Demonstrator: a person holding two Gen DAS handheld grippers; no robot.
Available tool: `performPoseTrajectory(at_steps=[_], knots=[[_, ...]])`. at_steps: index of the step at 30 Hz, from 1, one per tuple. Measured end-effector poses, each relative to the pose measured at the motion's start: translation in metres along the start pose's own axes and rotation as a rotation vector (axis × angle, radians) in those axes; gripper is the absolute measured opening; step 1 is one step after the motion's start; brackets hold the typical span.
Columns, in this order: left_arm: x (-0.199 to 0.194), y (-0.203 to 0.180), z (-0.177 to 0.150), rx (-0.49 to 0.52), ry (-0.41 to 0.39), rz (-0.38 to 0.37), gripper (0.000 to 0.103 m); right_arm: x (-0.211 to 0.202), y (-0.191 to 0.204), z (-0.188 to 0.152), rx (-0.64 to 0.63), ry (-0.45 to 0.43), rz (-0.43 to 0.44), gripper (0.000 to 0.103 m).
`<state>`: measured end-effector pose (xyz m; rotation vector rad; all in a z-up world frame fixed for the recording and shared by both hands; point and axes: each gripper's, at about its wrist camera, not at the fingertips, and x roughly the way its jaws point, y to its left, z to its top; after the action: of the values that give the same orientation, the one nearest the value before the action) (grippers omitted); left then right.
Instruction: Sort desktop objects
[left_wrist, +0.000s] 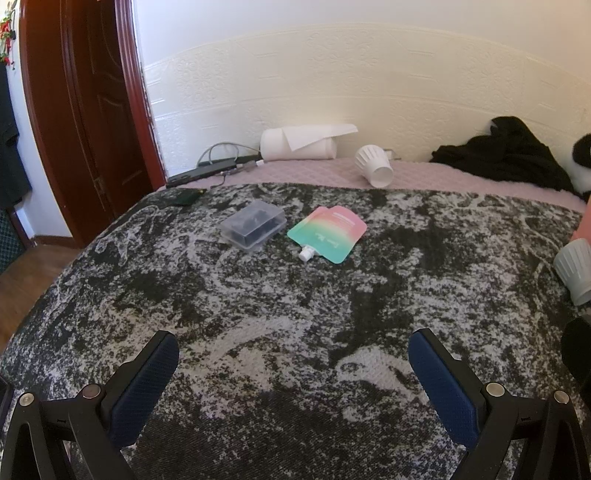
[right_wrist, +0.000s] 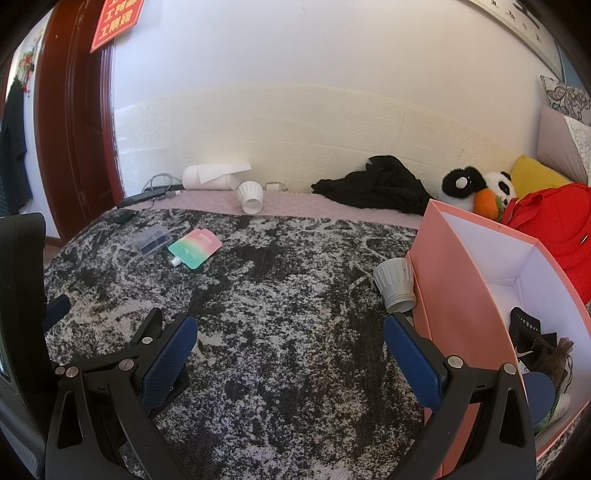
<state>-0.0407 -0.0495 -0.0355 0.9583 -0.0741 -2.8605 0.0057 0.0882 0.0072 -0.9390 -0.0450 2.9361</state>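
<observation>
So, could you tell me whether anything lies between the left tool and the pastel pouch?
Nothing visible does. The left tool is open over bare patterned blanket, and the pouch lies ahead, with the clear box beside it, off to the left.

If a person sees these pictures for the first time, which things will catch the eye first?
The pastel spout pouch lies flat mid-blanket, just right of a clear plastic case. The pink box stands open at the right, with a grey ribbed cup lying beside its wall. A panda plush sits behind it.
</observation>
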Motion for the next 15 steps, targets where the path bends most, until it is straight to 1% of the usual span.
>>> performPoseTrajectory(at_steps=[6,8,9,10,11,12,14,15], knots=[[0.001,-0.001,-0.002,0.003,0.004,0.005,0.102,0.002,0.0,-0.002,0.005,0.002,0.005,0.103],[0.007,-0.003,-0.008,0.021,0.021,0.019,0.102,0.008,-0.003,-0.008,0.042,0.01,0.024,0.103],[0.012,-0.004,-0.012,0.032,0.032,0.028,0.102,0.015,-0.006,-0.014,0.08,0.035,0.038,0.103],[0.017,-0.005,-0.017,0.043,0.052,0.035,0.102,0.027,-0.009,-0.023,0.137,0.089,0.055,0.103],[0.025,-0.006,-0.023,0.053,0.087,0.039,0.102,0.037,-0.012,-0.03,0.176,0.14,0.067,0.103],[0.032,-0.006,-0.03,0.055,0.119,0.037,0.102,0.043,-0.012,-0.036,0.197,0.168,0.066,0.103],[0.04,-0.002,-0.039,0.03,0.165,0.018,0.102,0.053,-0.013,-0.049,0.237,0.211,0.052,0.103],[0.041,0.0,-0.04,0.019,0.175,0.013,0.102,0.054,-0.013,-0.053,0.247,0.209,0.046,0.103]])
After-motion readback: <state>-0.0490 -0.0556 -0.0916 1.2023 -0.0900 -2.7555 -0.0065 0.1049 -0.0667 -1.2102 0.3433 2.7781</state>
